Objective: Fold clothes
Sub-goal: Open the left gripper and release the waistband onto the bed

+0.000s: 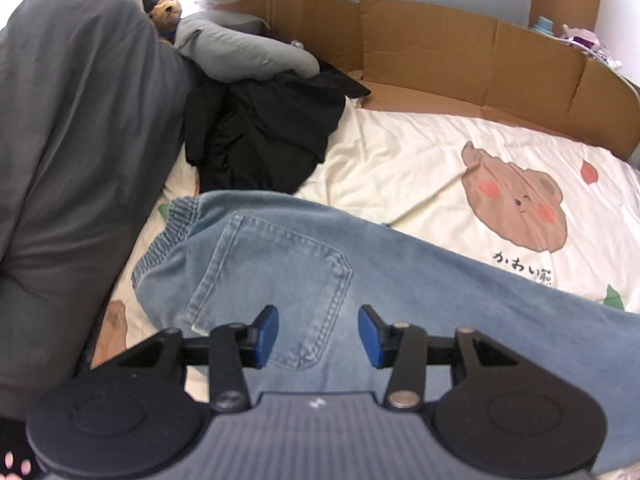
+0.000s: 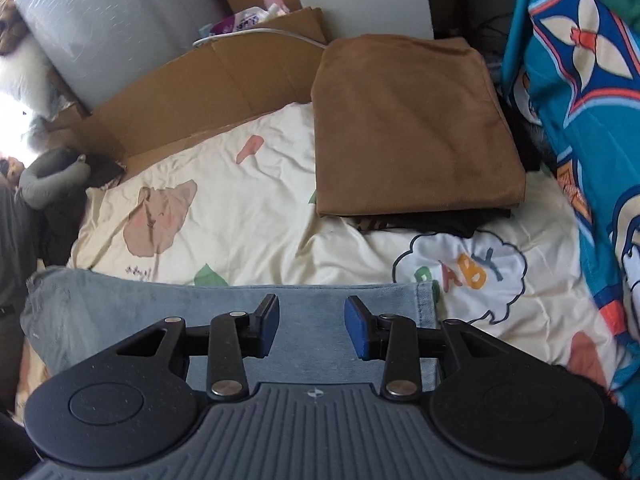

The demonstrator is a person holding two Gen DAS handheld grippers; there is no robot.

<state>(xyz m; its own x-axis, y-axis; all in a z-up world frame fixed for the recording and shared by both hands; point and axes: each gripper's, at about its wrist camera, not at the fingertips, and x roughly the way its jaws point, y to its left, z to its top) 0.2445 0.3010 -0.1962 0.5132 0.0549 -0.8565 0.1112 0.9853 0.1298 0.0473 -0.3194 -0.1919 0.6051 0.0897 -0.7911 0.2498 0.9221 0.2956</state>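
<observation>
1. Pair of light-blue denim jeans [image 1: 400,280] lies flat across a cream bedsheet printed with cartoon bears [image 1: 420,168]. Elastic waistband end and a stitched back pocket show in the left wrist view; the leg-hem end [image 2: 424,300] shows in the right wrist view.
2. Left gripper [image 1: 318,330]: blue-padded fingers [image 1: 266,332] spread apart, nothing between them, positioned over the pocket area of the jeans. Contact with the cloth cannot be judged.
3. Right gripper [image 2: 312,326]: fingers likewise spread, empty, over the leg near the hem. Contact not discernible.
4. Folded brown cloth [image 2: 412,128] sits on the sheet beyond the jeans in the right view, resting on a dark folded item [image 2: 436,220] whose edge sticks out beneath it.
5. Crumpled black garment [image 1: 264,132] lies on the sheet beyond the waistband, apart from the jeans; a grey padded pillow [image 1: 240,44] is just behind it.
6. Flattened brown cardboard [image 1: 480,64] lines the far edge of the bed.
7. Large dark-grey fabric mass [image 1: 80,140] fills the left side of the left view.
8. Teal patterned cloth [image 2: 580,100] hangs along the right edge of the right view.
</observation>
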